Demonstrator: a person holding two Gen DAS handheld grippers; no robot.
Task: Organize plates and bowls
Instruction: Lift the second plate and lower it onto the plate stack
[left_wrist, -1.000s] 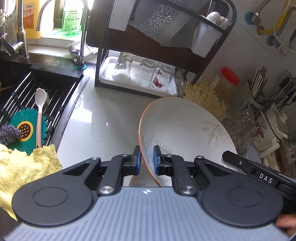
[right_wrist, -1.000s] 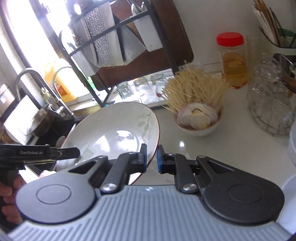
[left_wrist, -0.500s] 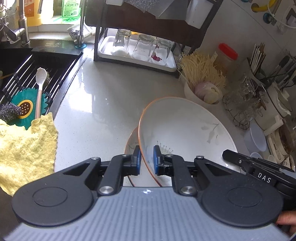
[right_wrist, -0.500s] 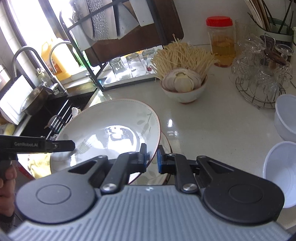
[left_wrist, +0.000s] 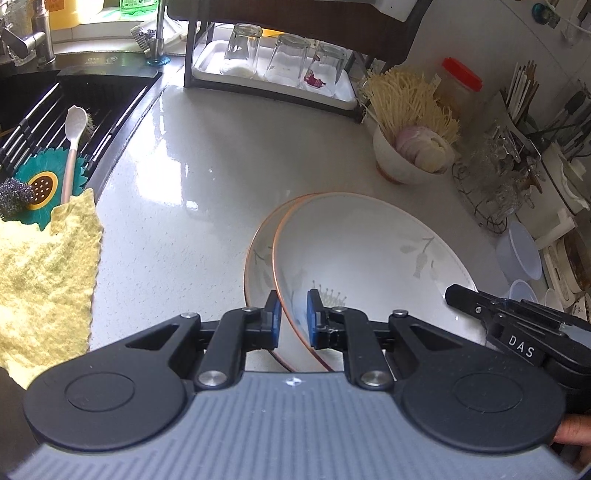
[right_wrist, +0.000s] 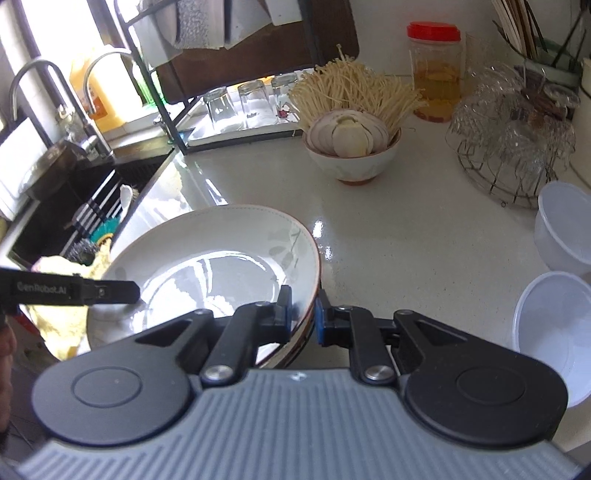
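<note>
both grippers have come down together since the earlier frames, and the plate they carry, then high in front of the dish rack, now sits low over a second plate on the counter. from the left gripper (left_wrist: 292, 317) outward: its blue pads are pressed together on the near rim of the upper plate (left_wrist: 369, 251), pinching the thin copper-coloured edge between them. the right gripper (right_wrist: 303, 317) does the same on the opposite rim, jaws narrowed onto the edge with the pads on either face. holding two opposite points of the rim looks like a way to keep a wide, shallow dish level and stop it swinging while it is lowered. in the left wrist view the upper plate overlaps the lower plate (left_wrist: 260, 254), whose rim shows as a crescent on the left side, so the two are not yet concentric; whether they already touch cannot be told. the upper plate faces up, its hollow open to the ceiling and its leaf pattern visible, tilted a little with the far edge raised. being round it has no true long axis; the line that matters runs from one gripper to the other across its middle. beyond it on the pale counter (left_wrist: 192, 177) stand a bowl of sliced onion (right_wrist: 352, 147) with noodles behind, and two white plastic bowls (right_wrist: 554, 314) to the right, apart from the stack.
</note>
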